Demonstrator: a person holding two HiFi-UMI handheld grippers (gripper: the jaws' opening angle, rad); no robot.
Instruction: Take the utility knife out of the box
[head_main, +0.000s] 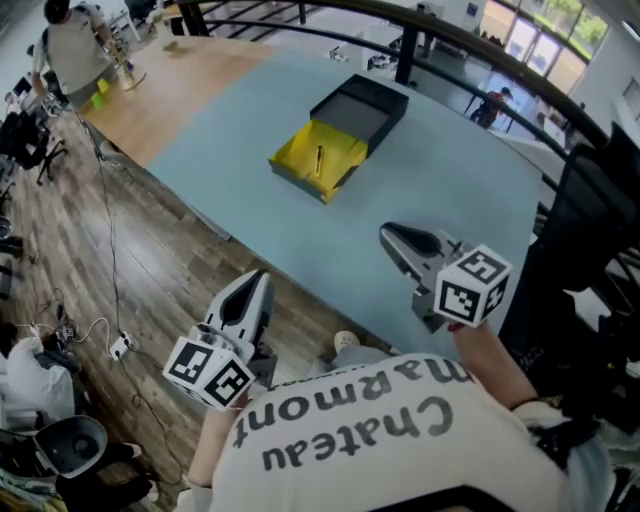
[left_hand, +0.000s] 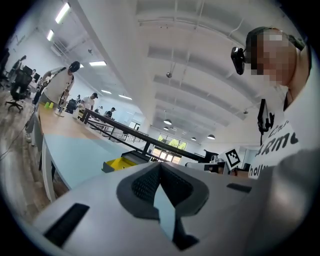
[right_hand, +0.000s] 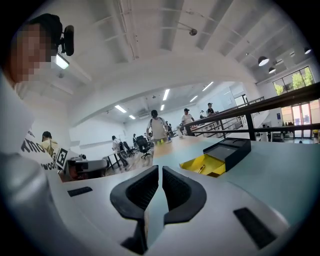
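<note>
An open box (head_main: 338, 135) lies far across the pale blue table (head_main: 450, 180), its black lid (head_main: 362, 108) behind a yellow tray (head_main: 318, 160). In the tray lies the slim utility knife (head_main: 319, 159). My left gripper (head_main: 259, 279) hovers over the floor off the table's near edge, shut and empty. My right gripper (head_main: 388, 234) is just over the near edge, also shut on nothing. The left gripper view shows its pads meeting (left_hand: 160, 164), with the box (left_hand: 121, 162) far ahead. In the right gripper view the jaws (right_hand: 160, 169) point toward the box (right_hand: 220, 155) and the knife (right_hand: 201, 169).
A black railing (head_main: 420, 30) curves behind the table. The table's far left part is wood (head_main: 160, 90). Cables and a power strip (head_main: 118, 346) lie on the wooden floor. A black chair (head_main: 590, 230) stands at the right. People (right_hand: 158, 126) stand at the far end.
</note>
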